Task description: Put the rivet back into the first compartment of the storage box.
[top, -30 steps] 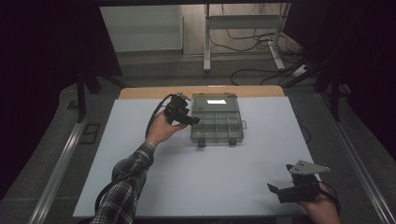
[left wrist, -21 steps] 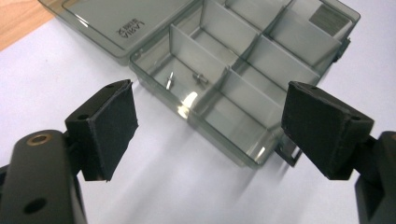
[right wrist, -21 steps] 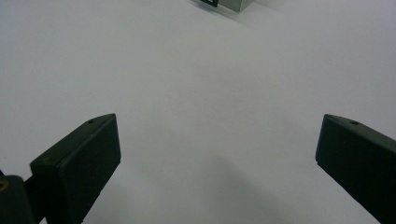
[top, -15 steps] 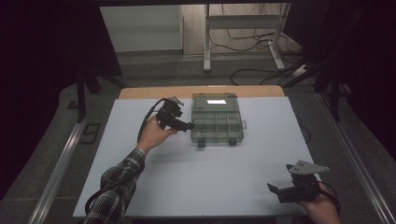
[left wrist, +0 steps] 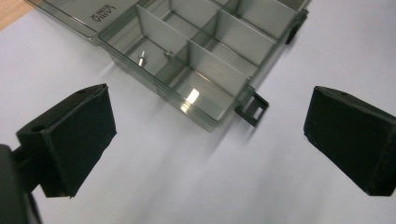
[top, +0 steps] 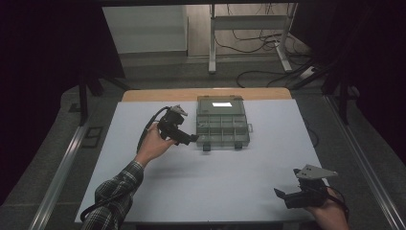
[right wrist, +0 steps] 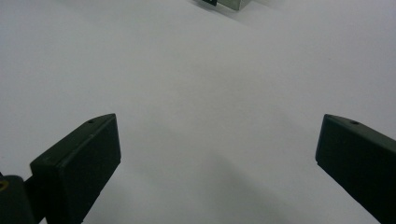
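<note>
Now, at table:
Box: clear compartment organiser (top: 222, 123), lid open, far-centre of white table (top: 230, 177).
L gripper (top: 191, 139): just left of box, jaws just been opening, now spread, nothing between.
R gripper (top: 282, 195): near-right, spread, empty.

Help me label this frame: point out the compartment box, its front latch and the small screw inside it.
compartment box (top: 221, 125): high view, on the divider grid at its middle.
front latch (left wrist: 251, 110): left gripper view, on the dark clasp at the box's near corner.
small screw (left wrist: 141, 58): left gripper view, on its shaft, in a compartment.
</note>
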A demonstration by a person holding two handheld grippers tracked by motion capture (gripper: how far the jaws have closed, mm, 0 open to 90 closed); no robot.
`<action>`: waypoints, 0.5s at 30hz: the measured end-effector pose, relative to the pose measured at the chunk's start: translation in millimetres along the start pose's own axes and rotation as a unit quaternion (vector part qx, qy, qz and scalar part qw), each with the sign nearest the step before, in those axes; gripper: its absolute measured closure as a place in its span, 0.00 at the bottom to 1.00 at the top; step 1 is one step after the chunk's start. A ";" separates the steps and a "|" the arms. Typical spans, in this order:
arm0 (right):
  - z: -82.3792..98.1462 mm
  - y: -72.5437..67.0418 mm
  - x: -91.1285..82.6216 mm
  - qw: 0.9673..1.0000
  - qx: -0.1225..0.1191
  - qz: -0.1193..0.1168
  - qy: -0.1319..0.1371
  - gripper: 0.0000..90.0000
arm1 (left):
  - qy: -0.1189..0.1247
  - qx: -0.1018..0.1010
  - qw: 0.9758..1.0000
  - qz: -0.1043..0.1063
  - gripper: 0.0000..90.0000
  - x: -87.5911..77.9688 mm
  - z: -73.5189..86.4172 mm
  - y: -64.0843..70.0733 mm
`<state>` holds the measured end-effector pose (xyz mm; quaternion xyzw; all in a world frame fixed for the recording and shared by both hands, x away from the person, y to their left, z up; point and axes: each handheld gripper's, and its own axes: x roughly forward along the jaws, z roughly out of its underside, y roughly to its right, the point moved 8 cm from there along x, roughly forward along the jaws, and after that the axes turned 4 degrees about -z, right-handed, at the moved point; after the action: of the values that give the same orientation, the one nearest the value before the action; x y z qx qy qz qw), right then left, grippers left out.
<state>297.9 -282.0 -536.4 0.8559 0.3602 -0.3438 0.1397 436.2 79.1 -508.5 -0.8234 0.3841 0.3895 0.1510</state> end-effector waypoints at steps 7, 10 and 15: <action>-0.2 0.1 0.0 1.000 0.001 0.001 0.000 0.00 | 0.000 0.017 1.000 -0.009 0.00 -9.7 7.7 8.8; -0.1 0.1 0.0 1.000 0.002 0.001 0.000 0.00 | 0.000 0.023 1.000 -0.015 0.00 -12.8 13.2 10.3; -0.1 0.1 0.3 1.000 0.002 0.001 0.000 0.00 | 0.006 0.018 1.000 -0.020 0.00 -19.5 24.8 11.5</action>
<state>298.1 -281.9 -536.5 0.8562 0.3590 -0.3446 0.1388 406.7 95.1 -509.3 -0.8303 0.3756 0.3748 0.1707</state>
